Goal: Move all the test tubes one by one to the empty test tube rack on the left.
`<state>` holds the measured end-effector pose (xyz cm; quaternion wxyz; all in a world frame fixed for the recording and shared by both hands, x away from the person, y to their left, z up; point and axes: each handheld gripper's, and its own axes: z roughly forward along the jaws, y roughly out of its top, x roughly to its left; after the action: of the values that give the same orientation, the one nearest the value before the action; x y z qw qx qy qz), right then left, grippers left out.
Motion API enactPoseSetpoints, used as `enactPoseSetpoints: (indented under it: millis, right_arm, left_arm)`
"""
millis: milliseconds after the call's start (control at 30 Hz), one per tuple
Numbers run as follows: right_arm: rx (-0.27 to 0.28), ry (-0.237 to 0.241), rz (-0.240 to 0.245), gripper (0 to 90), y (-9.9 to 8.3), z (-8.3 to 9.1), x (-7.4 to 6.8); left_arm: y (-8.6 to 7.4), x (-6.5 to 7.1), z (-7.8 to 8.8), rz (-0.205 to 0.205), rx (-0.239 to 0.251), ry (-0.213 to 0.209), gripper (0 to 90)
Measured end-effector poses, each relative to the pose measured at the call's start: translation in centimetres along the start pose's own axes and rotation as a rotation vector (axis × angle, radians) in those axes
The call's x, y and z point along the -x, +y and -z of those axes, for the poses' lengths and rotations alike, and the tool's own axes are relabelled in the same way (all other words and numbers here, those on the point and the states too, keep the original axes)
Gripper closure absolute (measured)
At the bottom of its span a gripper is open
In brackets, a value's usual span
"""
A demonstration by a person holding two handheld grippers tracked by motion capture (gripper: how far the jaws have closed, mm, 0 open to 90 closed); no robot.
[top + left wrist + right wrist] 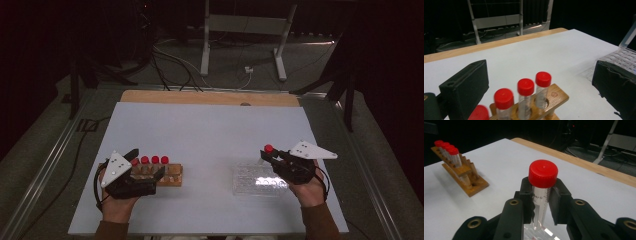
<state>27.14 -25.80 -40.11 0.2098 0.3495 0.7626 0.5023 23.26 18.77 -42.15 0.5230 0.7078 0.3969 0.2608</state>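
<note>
Tube upright in our right gripper (541, 206), cap up

Its jaws clamp one red-capped tube (541, 192) above the clear rack (260, 181) at 4 o'clock; our left gripper (541, 82) gapes around four tubes (525, 97) in the wooden rack (167, 175), 8 o'clock

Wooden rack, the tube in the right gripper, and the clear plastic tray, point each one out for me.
wooden rack (467, 181): right gripper view, on its base board.
tube (543, 173): right gripper view, on its red cap.
clear plastic tray (252, 182): high view, on its left part.
</note>
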Motion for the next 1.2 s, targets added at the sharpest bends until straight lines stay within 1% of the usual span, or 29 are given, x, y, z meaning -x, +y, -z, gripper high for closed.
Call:
enactPoseSetpoints:
  millis: [133,300,567,867,1033,1200]
  right_arm:
    - [0.001,0.014,0.003,74.1,0.3,-0.4,-0.4]
    - [0.007,0.031,0.005,74.1,0.7,-0.8,-0.9]
    - [0.007,0.063,0.010,74.1,1.3,-1.6,-1.9]
    - [0.002,0.105,0.030,74.1,1.8,-2.8,-3.4]
    - [0.002,0.128,0.031,74.0,1.9,-3.4,-4.3]
    - [-0.002,0.153,0.040,74.0,2.1,-4.0,-5.2]
  left_arm:
    - [0.3,0.6,-0.6,-0.008,-0.001,-0.010,1.8]
    - [0.8,1.7,-1.6,-0.025,-0.003,-0.035,1.9]
    - [1.5,3.7,-3.5,-0.039,-0.014,-0.080,2.2]
    - [1.8,6.0,-5.6,-0.053,-0.017,-0.139,3.4]
    - [1.8,7.4,-6.8,-0.063,-0.033,-0.175,6.5]
    - [1.6,8.8,-8.0,-0.075,-0.057,-0.198,8.8]
